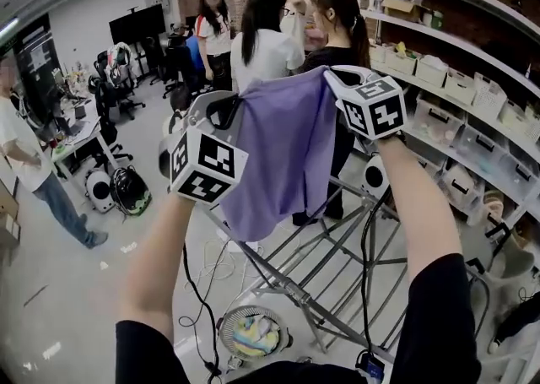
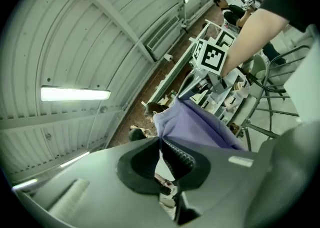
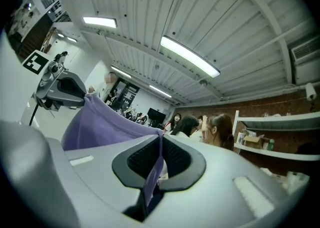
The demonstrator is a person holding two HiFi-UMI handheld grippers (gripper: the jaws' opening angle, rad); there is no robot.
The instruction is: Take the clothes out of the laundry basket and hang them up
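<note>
**A:** Where's the clothing right now?

**B:** The purple garment is stretched between my two grippers. I'm holding it up above the metal drying rack, and none of it touches the bars.

**A:** And your fingers?

**B:** Both sets are clamped on cloth. My left gripper has its jaws closed on one top corner. In the left gripper view the fabric runs into the slit between them as a thin edge. My right gripper pinches the other top corner. In the right gripper view a purple fold is caught between its jaws and trails out below them. The garment sags in a curve from one grip to the other.

**A:** The basket?

**B:** The laundry basket sits on the floor at the near foot of the rack, with pale, mixed-colour clothes inside.

**A:** What else is around?

**B:** Several people stand beyond the rack. Shelves loaded with bins run along its right side.
</note>
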